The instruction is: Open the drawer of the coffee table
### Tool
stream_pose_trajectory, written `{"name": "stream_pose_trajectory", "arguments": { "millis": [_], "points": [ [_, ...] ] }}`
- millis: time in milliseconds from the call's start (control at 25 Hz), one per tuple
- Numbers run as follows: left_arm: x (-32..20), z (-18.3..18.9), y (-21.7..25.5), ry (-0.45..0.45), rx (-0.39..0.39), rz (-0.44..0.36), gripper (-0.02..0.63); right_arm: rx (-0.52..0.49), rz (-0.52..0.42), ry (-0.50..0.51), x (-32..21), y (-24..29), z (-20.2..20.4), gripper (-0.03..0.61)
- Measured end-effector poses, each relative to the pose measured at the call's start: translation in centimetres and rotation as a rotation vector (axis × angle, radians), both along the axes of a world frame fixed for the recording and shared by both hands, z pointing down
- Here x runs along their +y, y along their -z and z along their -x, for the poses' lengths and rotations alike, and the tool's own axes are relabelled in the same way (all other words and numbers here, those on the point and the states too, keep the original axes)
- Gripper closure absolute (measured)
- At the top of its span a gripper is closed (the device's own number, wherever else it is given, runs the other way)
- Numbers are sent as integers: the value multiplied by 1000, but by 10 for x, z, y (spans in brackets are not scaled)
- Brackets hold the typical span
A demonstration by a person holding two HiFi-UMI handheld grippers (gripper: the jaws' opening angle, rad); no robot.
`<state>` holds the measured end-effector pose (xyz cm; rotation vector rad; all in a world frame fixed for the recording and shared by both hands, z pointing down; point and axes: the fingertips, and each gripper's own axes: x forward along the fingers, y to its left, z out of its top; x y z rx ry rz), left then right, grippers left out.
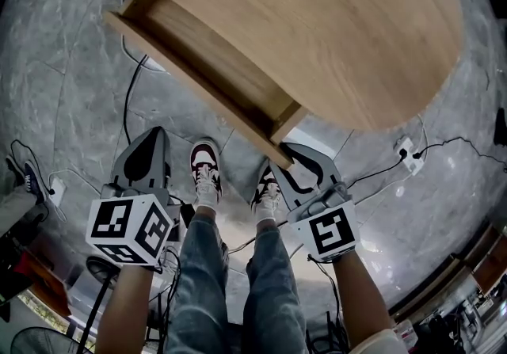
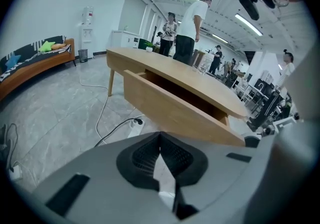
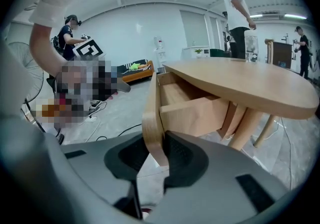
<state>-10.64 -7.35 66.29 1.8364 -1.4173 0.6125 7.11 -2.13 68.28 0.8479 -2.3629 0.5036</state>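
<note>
Down at far left, the left hand-held gripper [image 1: 153, 137] hung over the grey stone floor [image 1: 71, 67], apart from the furniture. In the left gripper view its jaws were pressed together at the tips w/ nothing btwn them. Just right of it the person's two shoes [image 1: 204, 166] stood on the floor, w/ jeans legs below. Above them the drawer [image 1: 207, 67] stuck well out from under the wooden counter [image 1: 333, 20], its inside open to view. At the drawer's right end the right hand-held gripper [image 1: 287, 156] pinched the front panel [image 3: 152, 115]. In the right gripper view the board's edge sat btwn the two pads, both touching it. Further right a white power strip [image 1: 408, 152] w/ a black cable lay on the floor. In the bg of the left gripper view, people [image 2: 192, 22] stood beyond the counter.
</note>
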Motion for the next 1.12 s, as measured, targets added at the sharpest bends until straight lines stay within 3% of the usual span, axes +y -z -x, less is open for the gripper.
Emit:
{"name": "stream_pose_trajectory", "arguments": {
  "millis": [320, 1120],
  "points": [
    [6, 7, -2, 18, 6, 3, 620, 19, 28, 64, 22, 0, 13, 489],
    [14, 26, -2, 72, 6, 1, 620, 13, 74, 98, 50, 5, 39, 488]
  ]
}}
